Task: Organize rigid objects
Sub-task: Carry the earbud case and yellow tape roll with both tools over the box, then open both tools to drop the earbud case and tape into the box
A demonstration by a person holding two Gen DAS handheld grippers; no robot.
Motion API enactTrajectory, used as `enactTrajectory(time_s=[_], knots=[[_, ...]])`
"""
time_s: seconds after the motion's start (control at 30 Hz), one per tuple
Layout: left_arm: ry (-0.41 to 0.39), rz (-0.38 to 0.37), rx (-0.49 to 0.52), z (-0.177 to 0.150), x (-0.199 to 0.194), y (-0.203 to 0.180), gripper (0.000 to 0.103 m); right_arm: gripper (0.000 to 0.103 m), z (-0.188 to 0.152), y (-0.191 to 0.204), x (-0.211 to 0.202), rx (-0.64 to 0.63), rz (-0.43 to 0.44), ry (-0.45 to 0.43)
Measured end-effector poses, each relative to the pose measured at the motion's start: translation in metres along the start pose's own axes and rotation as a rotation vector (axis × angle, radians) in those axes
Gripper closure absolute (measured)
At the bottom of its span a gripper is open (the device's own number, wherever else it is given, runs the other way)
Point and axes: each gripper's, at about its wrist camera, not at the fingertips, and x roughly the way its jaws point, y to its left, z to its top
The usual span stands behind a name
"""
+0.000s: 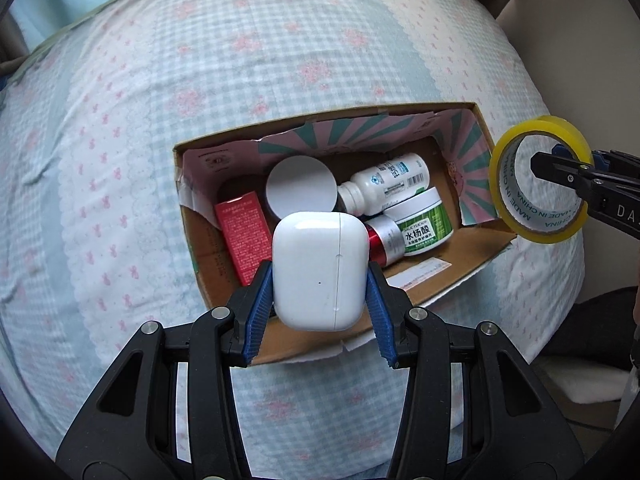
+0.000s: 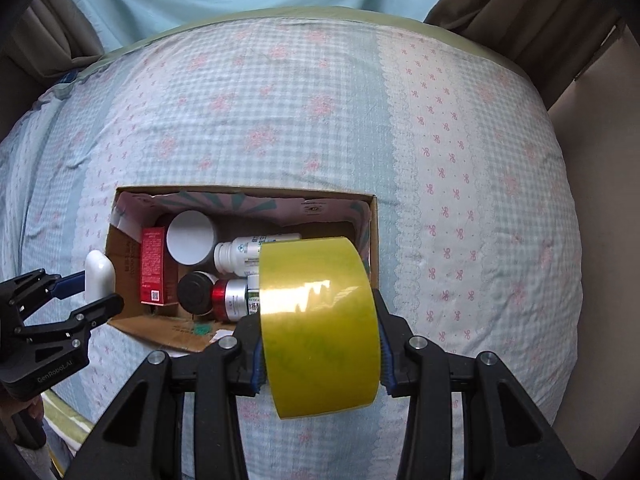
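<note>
White earbud case (image 1: 320, 270) clamped in left claw (image 1: 320, 280) over box (image 1: 486, 144); right claw (image 2: 320, 344) grips yellow tape roll (image 2: 318, 320).

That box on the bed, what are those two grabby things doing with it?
A person is tidying small things into the cardboard box on the bed. The left gripper has its jaws shut on a white earbud case, held over the box's near edge. The right gripper grips a roll of yellow tape by the box's right end. A white pill bottle, a red carton and a green-labelled jar already lie inside.
</note>
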Motion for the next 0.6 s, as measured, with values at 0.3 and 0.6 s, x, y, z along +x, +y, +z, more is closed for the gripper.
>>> enactTrajectory(time_s=[0.3,0.6], knots=[[0.028,0.025,0.03,0.029,0.041,0.0,0.062,0.064,0.011,-0.003,0.042,0.066,-0.049,0.026],[0.005,0.044,0.07,0.037,0.046,-0.013,0.002,0.046,0.02,-0.002,0.053,0.087,-0.068,-0.005]])
